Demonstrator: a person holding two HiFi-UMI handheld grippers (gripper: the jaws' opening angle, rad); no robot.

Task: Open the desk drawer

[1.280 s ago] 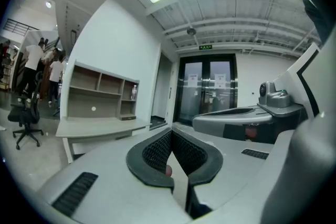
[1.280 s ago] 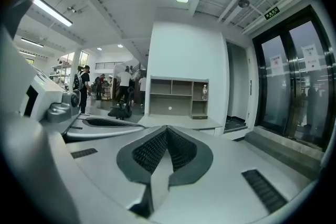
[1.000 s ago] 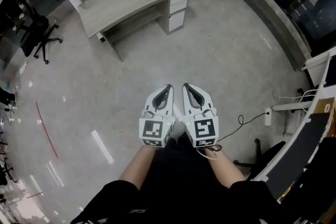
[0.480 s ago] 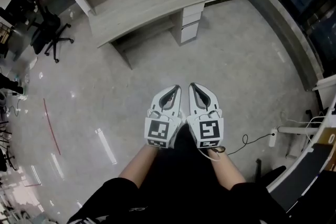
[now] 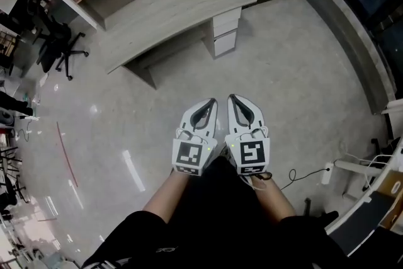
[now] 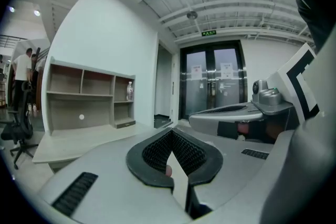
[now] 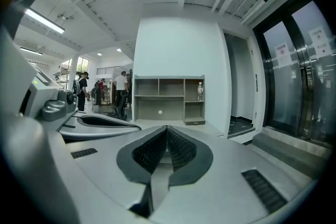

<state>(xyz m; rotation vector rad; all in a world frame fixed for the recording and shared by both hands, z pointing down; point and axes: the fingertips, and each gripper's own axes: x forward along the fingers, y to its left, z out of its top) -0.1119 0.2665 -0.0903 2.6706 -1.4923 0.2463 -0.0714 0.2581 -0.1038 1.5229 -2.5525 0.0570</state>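
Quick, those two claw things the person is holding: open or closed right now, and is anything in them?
Left gripper: closed, nothing between its jaws.
Right gripper: closed, nothing between its jaws.

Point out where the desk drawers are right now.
In the head view the drawers sit upper centre, stacked under the right end of the desk top, some way ahead of the left gripper and right gripper.

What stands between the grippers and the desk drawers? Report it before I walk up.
Nothing visible does. Only bare floor lies between the left gripper and right gripper, both shut and empty, and the drawers under the desk. The office chair stands off to the left.
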